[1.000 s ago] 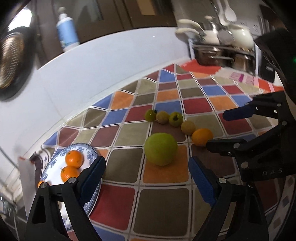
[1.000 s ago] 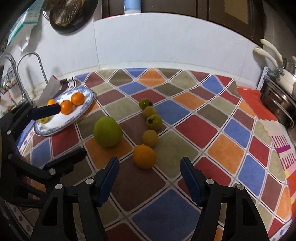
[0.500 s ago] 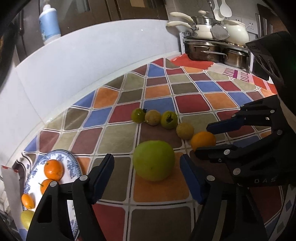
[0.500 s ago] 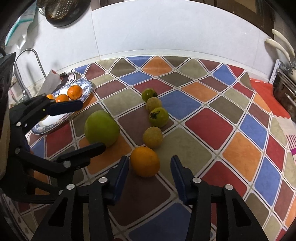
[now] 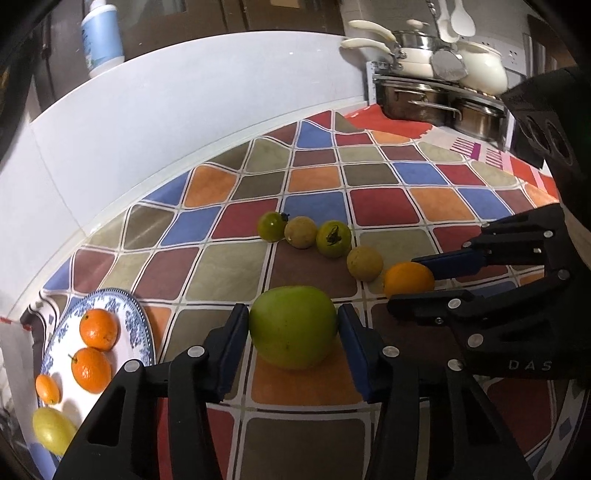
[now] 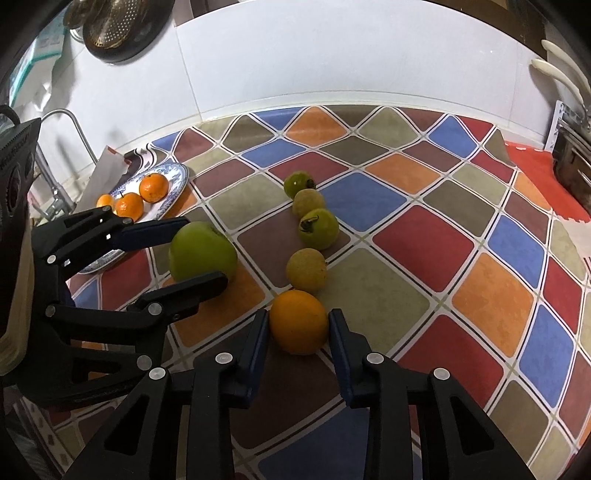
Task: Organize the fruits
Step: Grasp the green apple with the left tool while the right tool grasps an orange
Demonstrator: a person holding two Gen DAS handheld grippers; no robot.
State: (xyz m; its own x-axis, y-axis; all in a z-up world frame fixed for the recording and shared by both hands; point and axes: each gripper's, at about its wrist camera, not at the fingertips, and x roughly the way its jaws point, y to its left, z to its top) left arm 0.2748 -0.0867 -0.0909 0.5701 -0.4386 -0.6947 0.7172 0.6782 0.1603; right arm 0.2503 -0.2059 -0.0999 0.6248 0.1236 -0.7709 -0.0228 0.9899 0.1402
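Observation:
A large green fruit (image 5: 293, 326) lies on the checked cloth between the fingers of my left gripper (image 5: 291, 317), which touch both its sides. It also shows in the right wrist view (image 6: 201, 251). An orange (image 6: 298, 320) lies between the fingers of my right gripper (image 6: 298, 325), which press on its sides; it also shows in the left wrist view (image 5: 408, 278). Both fruits rest on the cloth. Behind them runs a curved row of small green and yellowish fruits (image 6: 317, 229). A blue-patterned plate (image 5: 138, 332) at left holds mandarins (image 5: 99, 328) and a yellow fruit (image 5: 51, 430).
Steel pots (image 5: 417, 99) and white pans stand on a rack at the far right. A white wall edges the counter behind. A faucet (image 6: 72, 125) and a hanging strainer (image 6: 118, 26) are at the left. A blue bottle (image 5: 101, 37) stands on the ledge.
Both grippers moved forward and down and closed. The left now sits around the green fruit, the right around the orange.

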